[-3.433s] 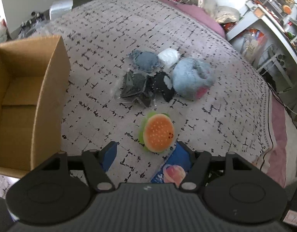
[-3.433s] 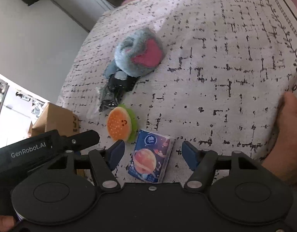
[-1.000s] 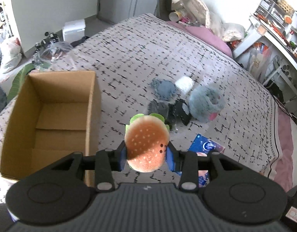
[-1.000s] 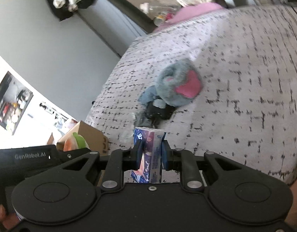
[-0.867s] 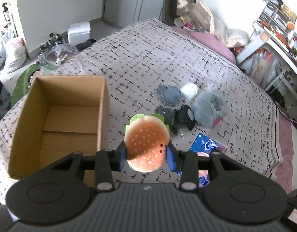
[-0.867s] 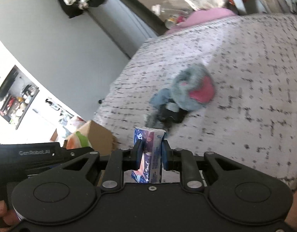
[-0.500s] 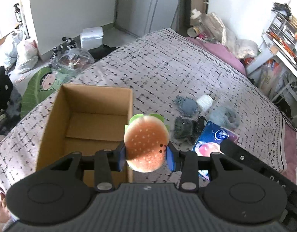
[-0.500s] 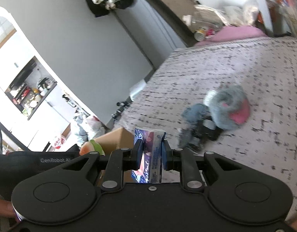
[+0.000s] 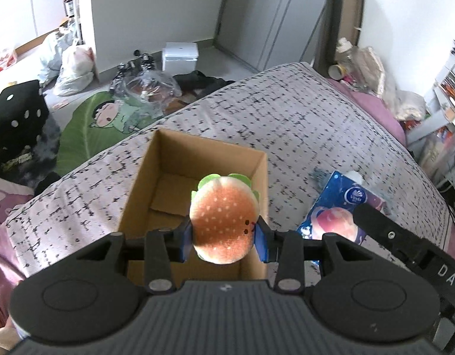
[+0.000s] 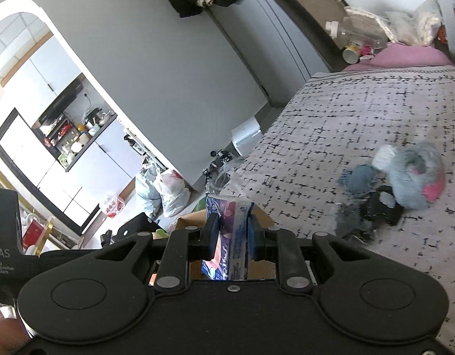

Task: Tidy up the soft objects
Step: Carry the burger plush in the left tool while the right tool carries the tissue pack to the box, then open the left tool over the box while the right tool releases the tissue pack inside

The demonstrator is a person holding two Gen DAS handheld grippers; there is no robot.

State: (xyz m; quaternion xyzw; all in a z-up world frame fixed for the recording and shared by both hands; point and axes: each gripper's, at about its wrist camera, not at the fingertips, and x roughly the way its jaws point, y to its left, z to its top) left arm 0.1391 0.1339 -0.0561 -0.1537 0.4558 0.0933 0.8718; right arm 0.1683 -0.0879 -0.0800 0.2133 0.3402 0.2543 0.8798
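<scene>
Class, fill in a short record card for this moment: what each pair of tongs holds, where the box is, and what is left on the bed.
left tongs: shut on burger plush, above the open box
right tongs: shut on tissue pack
cardboard box: on the bed, nothing visible inside
bed: blue plush and dark bundles lie clustered
</scene>
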